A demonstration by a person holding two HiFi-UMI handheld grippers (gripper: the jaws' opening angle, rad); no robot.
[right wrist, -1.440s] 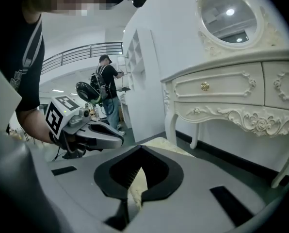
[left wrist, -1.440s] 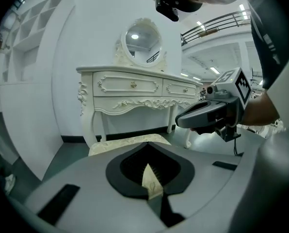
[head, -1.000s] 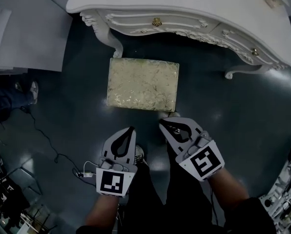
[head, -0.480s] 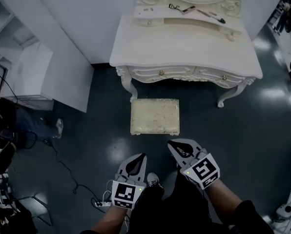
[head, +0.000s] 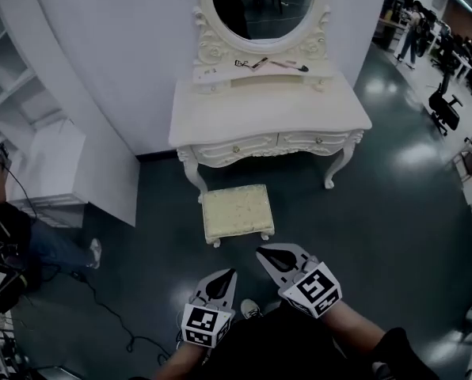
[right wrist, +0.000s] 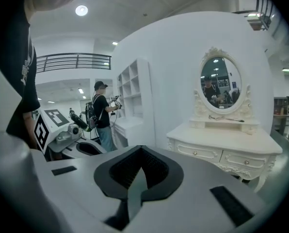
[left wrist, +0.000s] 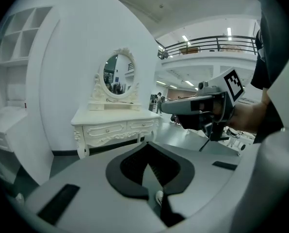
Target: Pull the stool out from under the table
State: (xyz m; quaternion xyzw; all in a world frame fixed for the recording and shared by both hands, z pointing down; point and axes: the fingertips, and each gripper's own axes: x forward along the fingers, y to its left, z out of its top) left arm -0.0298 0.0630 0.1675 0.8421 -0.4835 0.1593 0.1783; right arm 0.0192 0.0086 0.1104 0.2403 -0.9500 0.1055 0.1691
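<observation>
The cream cushioned stool (head: 236, 214) stands on the dark floor in front of the white dressing table (head: 268, 113), clear of its top. Both grippers hang well short of the stool, close to my body. My left gripper (head: 228, 273) is shut and holds nothing. The right gripper (head: 260, 252) is shut too, with nothing between its pads. In the left gripper view the table (left wrist: 116, 125) stands ahead at the left and the right gripper (left wrist: 195, 106) crosses at the right. From the right gripper view I see the table (right wrist: 227, 149) at the right and the left gripper (right wrist: 72, 139) at the left.
An oval mirror (head: 258, 5) tops the table, with small items on its shelf (head: 261, 68). White shelving (head: 38, 133) stands at the left, and a person (right wrist: 104, 115) stands beside it. A cable (head: 109, 307) trails over the floor at the lower left. Office chairs (head: 446, 105) are at the far right.
The head view has pulled up and back, so the stool and table look smaller and farther off. Both grippers have risen and stayed shut. The stool has not moved.
</observation>
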